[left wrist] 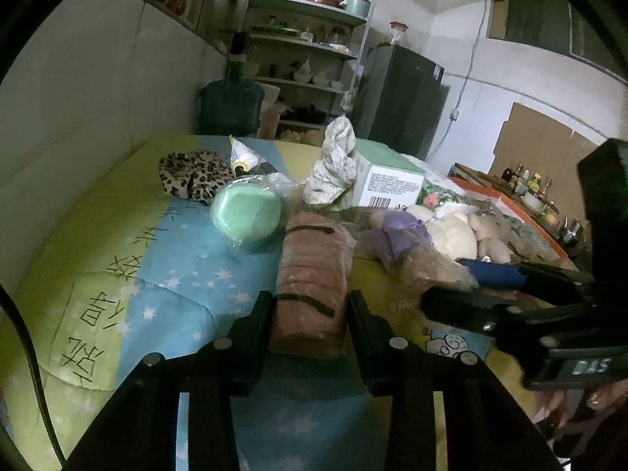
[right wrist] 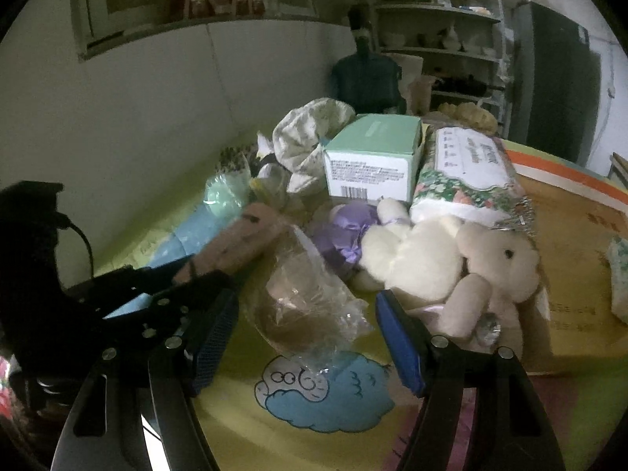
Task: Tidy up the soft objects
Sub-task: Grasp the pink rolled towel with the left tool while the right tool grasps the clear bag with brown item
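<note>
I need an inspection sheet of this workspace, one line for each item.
Surface: bed quilt, yellow and blue with stars.
Job's things: pink plush roll; white plush rabbit; bagged brown item; bagged green ball.
Clutter: mint box, tissue pack, leopard cloth.
Grippers: left gripper shut on the roll; right gripper open around the bagged item.
Cables: black cable.
Surroundings: shelves, water jug.

left hand-held gripper [left wrist: 310,306] clamped (right [right wrist: 306,333] agape)
</note>
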The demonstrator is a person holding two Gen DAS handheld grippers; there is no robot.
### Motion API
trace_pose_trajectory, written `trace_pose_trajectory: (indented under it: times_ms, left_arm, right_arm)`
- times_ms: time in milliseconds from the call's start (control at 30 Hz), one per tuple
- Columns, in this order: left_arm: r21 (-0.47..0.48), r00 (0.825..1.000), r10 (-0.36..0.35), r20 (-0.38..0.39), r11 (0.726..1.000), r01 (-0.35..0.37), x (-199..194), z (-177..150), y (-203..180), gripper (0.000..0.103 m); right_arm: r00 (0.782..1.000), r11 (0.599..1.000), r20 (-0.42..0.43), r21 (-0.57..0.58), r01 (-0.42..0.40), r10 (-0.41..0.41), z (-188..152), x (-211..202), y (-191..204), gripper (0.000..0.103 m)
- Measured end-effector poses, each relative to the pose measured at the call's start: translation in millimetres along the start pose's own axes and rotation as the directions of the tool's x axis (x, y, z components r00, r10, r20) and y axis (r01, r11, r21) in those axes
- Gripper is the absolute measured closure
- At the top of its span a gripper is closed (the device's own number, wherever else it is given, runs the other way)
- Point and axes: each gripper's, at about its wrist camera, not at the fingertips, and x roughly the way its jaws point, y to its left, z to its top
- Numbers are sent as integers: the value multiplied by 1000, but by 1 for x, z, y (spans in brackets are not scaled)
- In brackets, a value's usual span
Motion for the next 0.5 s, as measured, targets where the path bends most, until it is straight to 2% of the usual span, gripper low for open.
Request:
trace_pose_trajectory:
  times_ms: [267, 300, 500]
  left_arm:
    - [-12, 1000, 4, 17, 1000, -4, -8, -3, 9, 65]
    - [-13, 1000, 3, 20, 1000, -3, -9, -3, 10, 65]
    - [-14, 999, -18, 35, 1000, 18, -15, -5, 9, 65]
  right_arm:
    - [999, 999, -35, -27, 21, -22, 1, 15, 6, 30]
    - [999, 999, -38, -33, 23, -24, 2, 16, 8, 34]
    - [999, 996, -25, -71, 46, -48, 1, 15, 15, 42]
